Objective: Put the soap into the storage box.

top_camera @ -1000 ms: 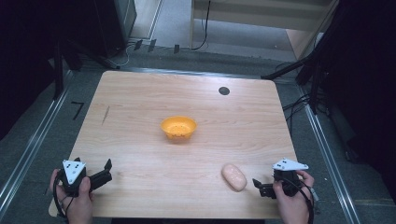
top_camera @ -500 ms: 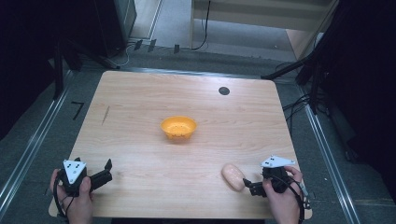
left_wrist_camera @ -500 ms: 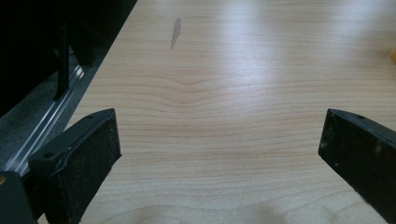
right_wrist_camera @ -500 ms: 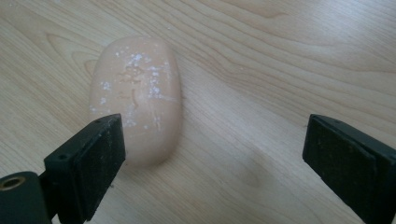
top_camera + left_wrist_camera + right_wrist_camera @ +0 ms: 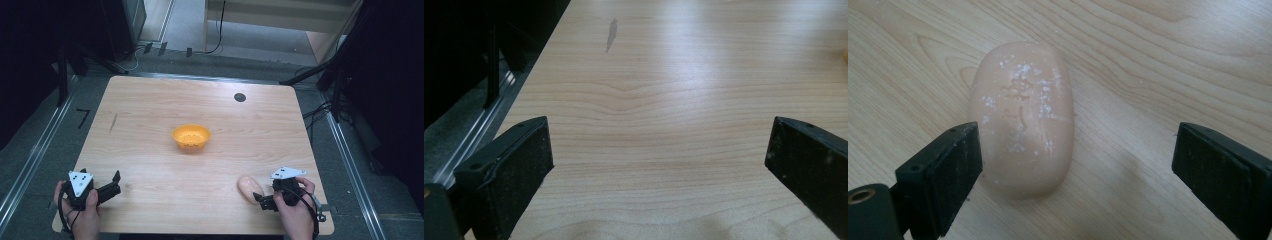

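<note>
the table [image 5: 150,125] is evenly lit from above, while the surroundings are left in darkness. in the left gripper view, pale glare is spread toward 12 o'clock. near edges of the jaws are softly blurred.

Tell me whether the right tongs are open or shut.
Open: the right tongs stand wide apart, the bread roll partly between them, unpressed.
</note>
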The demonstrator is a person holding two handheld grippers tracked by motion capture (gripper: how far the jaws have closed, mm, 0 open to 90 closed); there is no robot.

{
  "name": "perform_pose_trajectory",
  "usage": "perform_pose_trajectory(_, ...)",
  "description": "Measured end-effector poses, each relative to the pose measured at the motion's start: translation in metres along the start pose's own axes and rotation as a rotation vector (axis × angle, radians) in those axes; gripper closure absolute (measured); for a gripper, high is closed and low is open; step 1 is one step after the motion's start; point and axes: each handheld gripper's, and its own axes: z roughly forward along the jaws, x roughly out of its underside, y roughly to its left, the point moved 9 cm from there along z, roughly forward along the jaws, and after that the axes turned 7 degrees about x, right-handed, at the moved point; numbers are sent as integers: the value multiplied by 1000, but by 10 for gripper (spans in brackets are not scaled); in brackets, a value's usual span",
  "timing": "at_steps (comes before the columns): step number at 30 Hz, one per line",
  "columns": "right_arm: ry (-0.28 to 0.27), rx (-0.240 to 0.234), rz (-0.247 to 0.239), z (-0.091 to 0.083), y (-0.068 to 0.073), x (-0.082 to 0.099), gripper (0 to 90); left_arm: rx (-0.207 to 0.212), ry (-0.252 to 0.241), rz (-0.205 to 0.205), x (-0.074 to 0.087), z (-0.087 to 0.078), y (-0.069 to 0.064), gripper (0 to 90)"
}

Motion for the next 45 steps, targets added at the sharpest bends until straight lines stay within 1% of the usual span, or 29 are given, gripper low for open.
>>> perform_pose_trajectory(8, 12, -15, -16, 6, 9, -2, 65, 0, -1, -1, 0, 0, 0, 0)
perform_pose_trajectory(11, 21, -10, -17, 8, 11, -2, 78, 0, 1, 0, 0, 0, 0, 0)
perform_pose_trajectory(13, 22, -20, -21, 11, 15, -3, 87, -2, 0, 1, 0, 0, 0, 0)
perform_pose_trajectory(18, 28, -24, -25, 14, 18, -4, 100, -1, 0, 0, 0, 0, 0, 0)
perform_pose_trajectory(21, 34, -19, -22, 17, 20, -3, 129, -2, 1, 1, 0, 0, 0, 0)
perform_pose_trajectory(26, 44, -12, -29, 21, 22, -2, 144, -2, 1, 2, 0, 0, 0, 0)
perform_pose_trajectory(27, 50, -3, -31, 22, 22, -1, 164, -2, 1, 1, 0, 0, 0, 0)
perform_pose_trajectory(30, 55, 5, -30, 23, 23, -2, 180, -2, 1, 2, 0, 0, 0, 0)
perform_pose_trajectory(36, 70, 15, -28, 26, 25, -1, 194, -4, 0, -2, 0, 0, 1, 0)
perform_pose_trajectory(37, 66, 21, -38, 28, 26, -2, 201, -4, 0, -3, 0, 0, 1, 0)
perform_pose_trajectory(38, 66, 21, -38, 28, 26, -2, 201, -5, -1, -6, 0, 0, 1, 0)
perform_pose_trajectory(40, 66, 26, -38, 29, 26, -3, 224, -2, -2, -9, 0, 0, 1, 0)
perform_pose_trajectory(41, 59, 25, -39, 29, 27, -4, 259, -2, -1, -9, 0, 0, 1, 0)
perform_pose_trajectory(42, 55, 24, -39, 29, 27, -5, 277, -5, -2, -7, 0, 0, 1, 0)
perform_pose_trajectory(43, 55, 24, -39, 29, 27, -5, 277, -5, 0, -4, 0, 0, 1, 0)
perform_pose_trajectory(45, 52, 24, -45, 28, 28, -5, 319, -5, -2, -1, 0, 0, 1, 0)
